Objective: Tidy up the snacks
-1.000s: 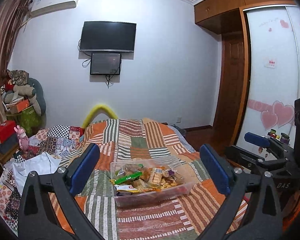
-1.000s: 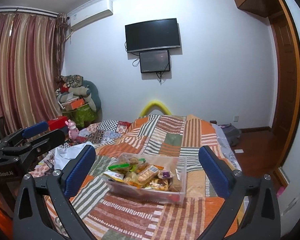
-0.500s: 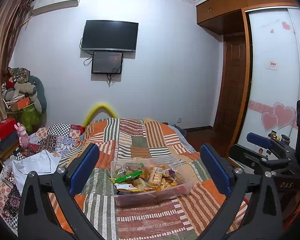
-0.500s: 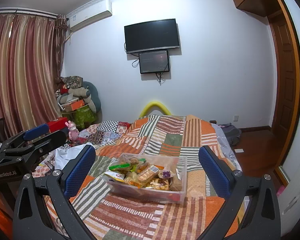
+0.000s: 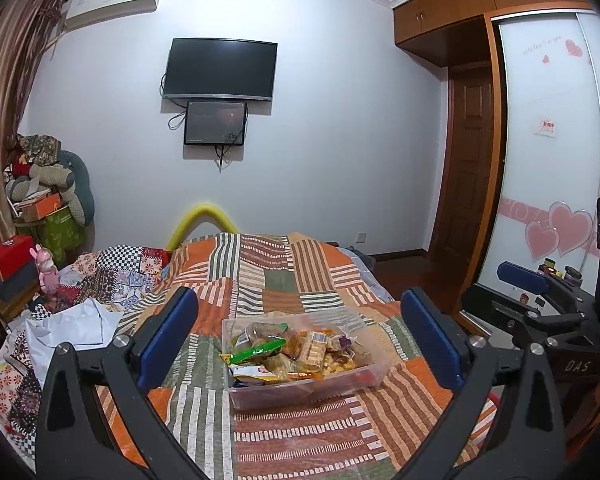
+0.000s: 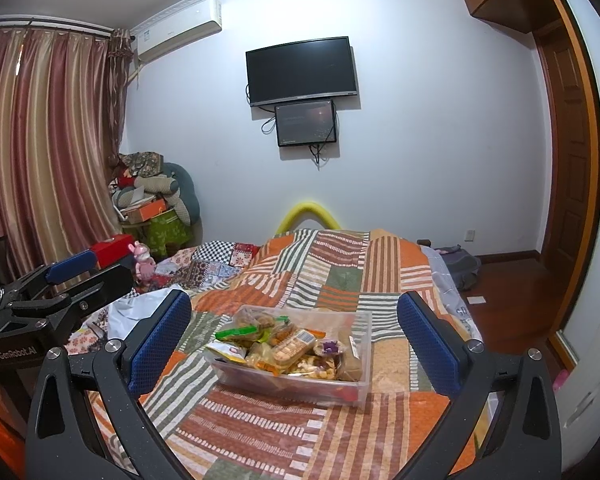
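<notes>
Patchwork bedspread (image 5: 284, 280) in orange, green and white striped squares covers the bed that fills the foreground, its weave looking coarse and nubby. Behind it stands a pale wall with a dark television (image 5: 222, 69), a smaller screen (image 5: 215, 123) mounted just beneath, and an air conditioner (image 5: 112, 0) near the ceiling; striped curtains (image 6: 40, 152) hang at the left and a wooden wardrobe (image 5: 460, 12) with a heart-decorated sliding door stands at the right. On the bedspread sits a clear plastic box (image 5: 364, 376), rectangular with thin glossy walls, heaped with crinkly snack packets (image 5: 300, 350) (their labels too small to read). The left hand-held gripper (image 5: 300, 336) hangs above the bed with its blue-padded fingers (image 5: 168, 336) spread wide, empty; the right hand-held gripper (image 6: 294, 336) is likewise released and empty. The hands holding them are out of frame, and a yellow foam arch (image 5: 202, 224) is half hidden behind the bed's far end.
</notes>
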{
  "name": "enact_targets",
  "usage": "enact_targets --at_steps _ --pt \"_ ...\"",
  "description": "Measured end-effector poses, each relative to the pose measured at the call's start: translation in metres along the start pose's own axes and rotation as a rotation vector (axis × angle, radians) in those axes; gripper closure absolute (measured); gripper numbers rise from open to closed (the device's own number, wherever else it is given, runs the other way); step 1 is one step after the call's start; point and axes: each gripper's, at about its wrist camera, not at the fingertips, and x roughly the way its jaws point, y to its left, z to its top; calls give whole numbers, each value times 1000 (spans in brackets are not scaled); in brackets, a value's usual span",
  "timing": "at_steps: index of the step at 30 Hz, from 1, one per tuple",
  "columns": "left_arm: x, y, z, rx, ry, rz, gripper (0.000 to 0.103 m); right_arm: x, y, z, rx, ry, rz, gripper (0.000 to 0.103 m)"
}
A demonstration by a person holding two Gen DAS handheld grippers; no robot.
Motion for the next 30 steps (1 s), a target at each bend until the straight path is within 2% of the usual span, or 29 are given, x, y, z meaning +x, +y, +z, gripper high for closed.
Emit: enact_targets --at_steps 30 --pt "2 -4 -2 9 17 -37 0 -8 -1 2 2 -12 -15 0"
